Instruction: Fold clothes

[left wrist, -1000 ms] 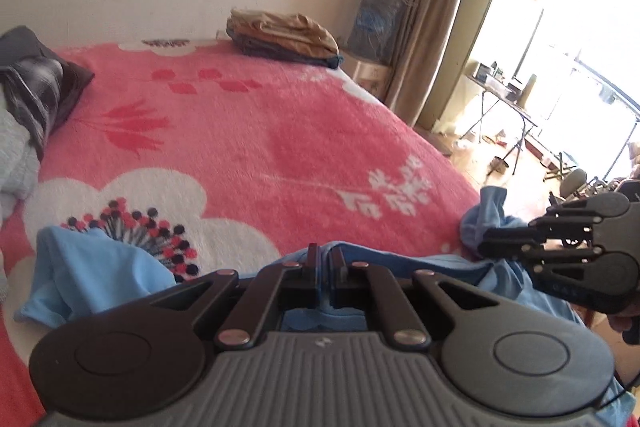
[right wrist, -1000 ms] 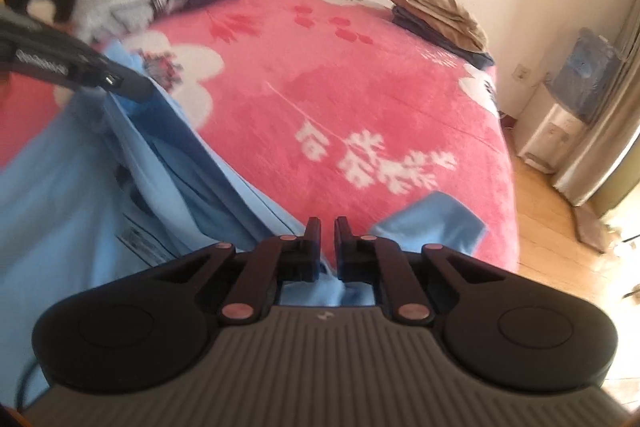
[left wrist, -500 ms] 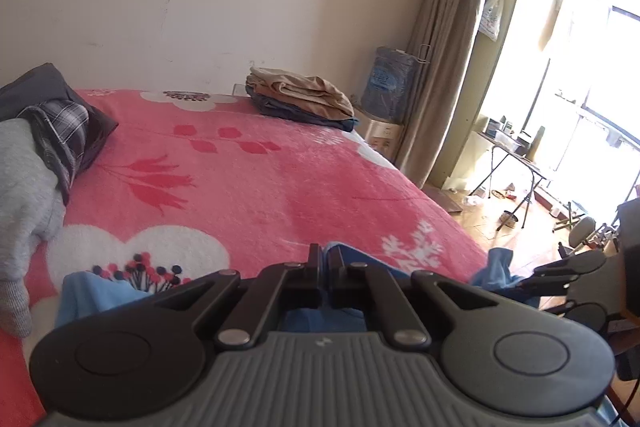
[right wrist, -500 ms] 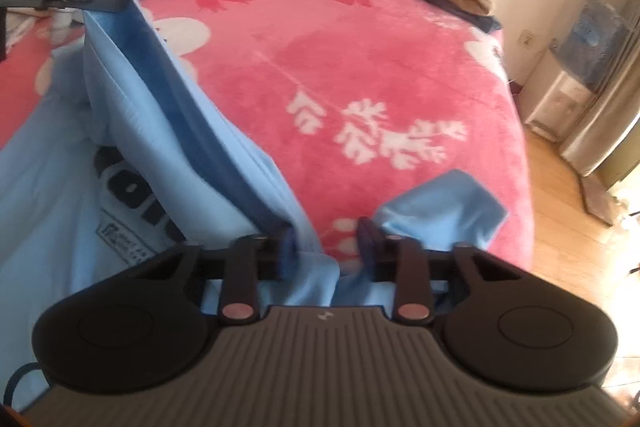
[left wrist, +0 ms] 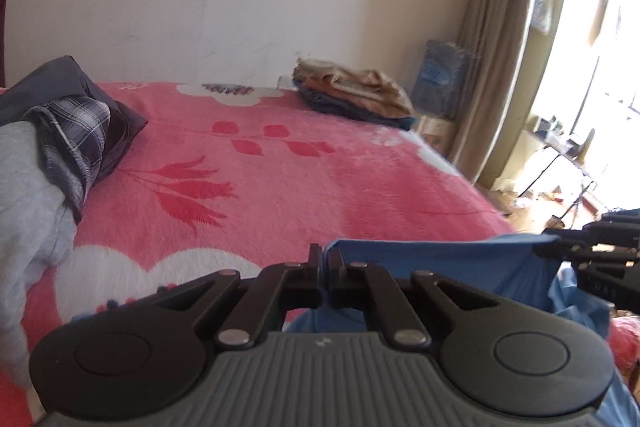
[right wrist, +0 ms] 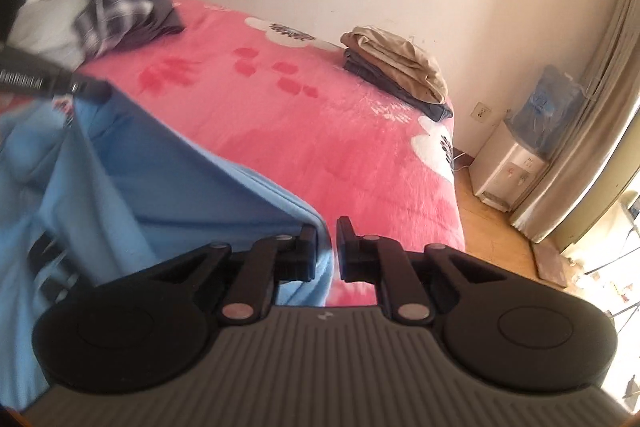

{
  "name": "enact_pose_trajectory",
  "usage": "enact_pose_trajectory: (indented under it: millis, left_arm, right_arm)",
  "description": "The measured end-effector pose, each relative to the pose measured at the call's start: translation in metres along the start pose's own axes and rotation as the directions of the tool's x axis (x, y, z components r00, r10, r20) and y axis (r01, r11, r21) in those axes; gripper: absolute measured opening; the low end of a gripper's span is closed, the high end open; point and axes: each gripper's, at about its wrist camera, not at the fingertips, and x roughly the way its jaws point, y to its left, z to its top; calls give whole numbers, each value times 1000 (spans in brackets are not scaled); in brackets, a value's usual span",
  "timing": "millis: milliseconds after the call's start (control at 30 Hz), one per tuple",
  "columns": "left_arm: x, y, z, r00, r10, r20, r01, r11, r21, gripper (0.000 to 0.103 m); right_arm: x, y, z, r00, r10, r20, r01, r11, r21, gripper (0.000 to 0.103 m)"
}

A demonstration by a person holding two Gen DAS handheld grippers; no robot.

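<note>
Left gripper (left wrist: pixel 324 261) clamped; right gripper (right wrist: pixel 325 241) slightly parted.

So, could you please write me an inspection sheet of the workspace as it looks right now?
Surface: bed with a pink flowered blanket.
Job's things: blue shirt held up off the bed, its top edge stretched between the two grippers.
Clutter: folded pile of clothes at the far corner; unfolded heap of grey and plaid clothes on the left.
Grippers: left gripper shut on the shirt's edge; right gripper has a gap between its jaws, cloth against the left finger only.
Cables: nothing seen.
Surroundings: wall, curtain, water dispenser, wooden floor, bright window.
</note>
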Motion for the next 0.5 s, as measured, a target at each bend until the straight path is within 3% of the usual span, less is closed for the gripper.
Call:
enact_pose_trajectory:
  millis: [233, 300, 367, 467, 500]
  left_arm:
    - [48, 11, 4, 994, 49, -93, -52, 998, -33, 5]
    - [58, 20, 0, 990, 43, -131, -54, 995, -85, 15]
    - [65, 30, -4, 987, 36, -154, -56, 990, -129, 35]
    - [67, 46, -7, 987, 14, -157, -47, 978, -205, 51]
    - [66, 52, -7, 988, -2, -152, -36, 969, -246, 53]
  right_arm:
    - [70, -12, 11, 997, 65, -46, -61, 995, 76, 8]
    - [89, -14, 12, 994, 91, -59, -85, 992, 97, 9]
    - [107, -16, 12, 989, 120, -83, -109, 986, 130, 19]
    - [126, -26, 11, 979, 168, -116, -140, 966, 218, 35]
    - [128, -33, 12, 977, 182, -114, -147, 954, 260, 46]
